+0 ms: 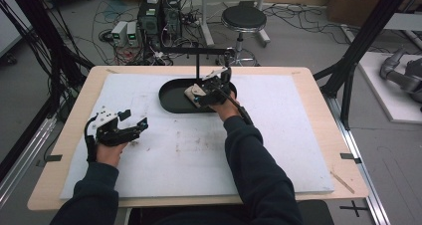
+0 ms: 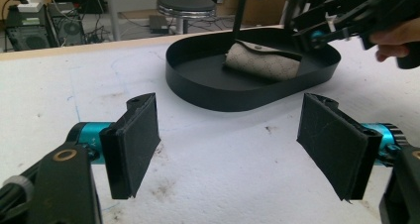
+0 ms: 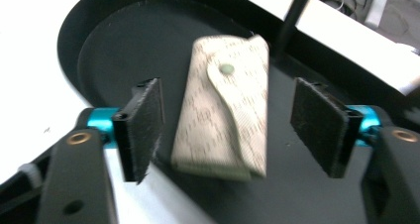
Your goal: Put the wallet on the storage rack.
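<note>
While the right gripper [image 3: 225,130] hangs wide open over the beige pouch [image 3: 228,105] lying in the black tray [image 1: 171,99], apparently untouched, its jaws may push the pouch askew when closing, and the left gripper [image 2: 230,144] waits released above the table [image 1: 278,135].

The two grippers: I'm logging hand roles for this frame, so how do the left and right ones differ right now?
The right gripper is held over the black oval tray, its jaws either side of the beige snap pouch; the left gripper sits off by the mat's left side. Nothing lies between the left gripper's jaws but bare mat. Both are open, with black pads and teal fittings.
</note>
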`<state>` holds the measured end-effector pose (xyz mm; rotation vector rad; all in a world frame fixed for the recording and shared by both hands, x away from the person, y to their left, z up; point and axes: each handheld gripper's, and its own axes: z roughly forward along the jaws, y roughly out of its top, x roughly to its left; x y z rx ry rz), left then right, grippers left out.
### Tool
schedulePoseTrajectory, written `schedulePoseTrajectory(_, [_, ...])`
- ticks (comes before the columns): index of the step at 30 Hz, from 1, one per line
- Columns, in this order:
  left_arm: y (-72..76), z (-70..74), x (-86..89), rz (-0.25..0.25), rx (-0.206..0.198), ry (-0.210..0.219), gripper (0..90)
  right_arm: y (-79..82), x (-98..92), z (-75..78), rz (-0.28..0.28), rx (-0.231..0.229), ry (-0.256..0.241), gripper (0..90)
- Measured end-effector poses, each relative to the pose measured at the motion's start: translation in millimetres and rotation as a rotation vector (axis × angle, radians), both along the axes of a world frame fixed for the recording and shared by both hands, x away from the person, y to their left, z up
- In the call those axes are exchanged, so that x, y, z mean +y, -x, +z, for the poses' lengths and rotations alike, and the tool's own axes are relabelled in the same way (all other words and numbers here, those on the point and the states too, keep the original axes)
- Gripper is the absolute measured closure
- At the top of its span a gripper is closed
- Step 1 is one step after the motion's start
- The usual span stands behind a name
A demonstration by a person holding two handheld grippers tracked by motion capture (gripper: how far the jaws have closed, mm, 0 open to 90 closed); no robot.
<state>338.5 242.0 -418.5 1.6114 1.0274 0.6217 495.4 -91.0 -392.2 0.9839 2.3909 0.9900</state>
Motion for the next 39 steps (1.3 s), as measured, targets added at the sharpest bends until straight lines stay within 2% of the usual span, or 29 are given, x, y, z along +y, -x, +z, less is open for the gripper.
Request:
schedulePoseTrajectory(3, [-0.2, -0.3, -1.6, -0.005, -0.002, 0.003, 23.8, 10.8, -19.1, 5.7, 0.001, -0.038, -0.043, 24.9])
schedulePoseTrajectory(5, [-1.0, -0.5, -1.3, -0.006, -0.003, 0.005, 23.8, 15.3, -31.7, 9.8, -0.014, 0.000, -0.049, 20.9])
schedulePoseTrajectory(8, [-1.2, -0.6, -0.3, -0.001, 0.002, 0.010, 23.8, 28.6, -52.7, 13.5, -0.004, -0.025, -0.086, 20.9])
schedulePoseTrajectory(10, [-0.8, -0.2, 0.5, 0.004, 0.001, 0.010, 23.8, 37.5, -66.4, 14.6, -0.008, -0.010, -0.112, 20.5])
schedulePoseTrajectory(11, [-0.4, 0.0, 0.6, 0.005, 0.002, 0.009, 23.8, 42.7, -73.5, 14.4, -0.004, -0.028, -0.122, 20.5])
schedulePoseTrajectory(13, [-0.2, 0.0, -0.3, 0.007, 0.000, 0.008, 23.8, 52.2, -86.9, 14.6, -0.008, -0.026, -0.123, 20.5])
schedulePoseTrajectory(15, [-0.2, 0.0, -1.0, 0.005, 0.001, 0.003, 23.8, 64.6, -102.9, 12.8, -0.004, -0.051, -0.146, 20.5])
schedulePoseTrajectory(19, [-0.3, 0.0, -1.0, 0.007, 0.001, -0.003, 23.8, 84.2, -128.9, 7.6, -0.015, -0.072, -0.130, 20.5])
schedulePoseTrajectory(23, [1.2, 1.2, -0.9, 0.009, -0.010, 0.003, 23.8, 106.1, -157.4, 0.1, -0.060, -0.104, -0.123, 20.5])
schedulePoseTrajectory(27, [1.4, 1.7, -0.5, 0.006, -0.017, 0.006, 23.8, 127.1, -183.1, -6.7, -0.115, -0.155, -0.137, 20.4])
schedulePoseTrajectory(29, [1.3, 1.9, -0.1, 0.004, -0.022, 0.017, 23.8, 135.6, -193.6, -8.8, -0.114, -0.188, -0.136, 20.5])
schedulePoseTrajectory(34, [2.7, 3.5, 0.2, 0.004, -0.029, 0.028, 23.8, 151.8, -209.7, -10.1, -0.156, -0.200, -0.142, 20.5])
schedulePoseTrajectory(39, [2.2, 3.0, -0.8, -0.006, -0.029, 0.025, 23.8, 154.3, -214.5, -13.2, -0.183, -0.194, -0.124, 20.5])
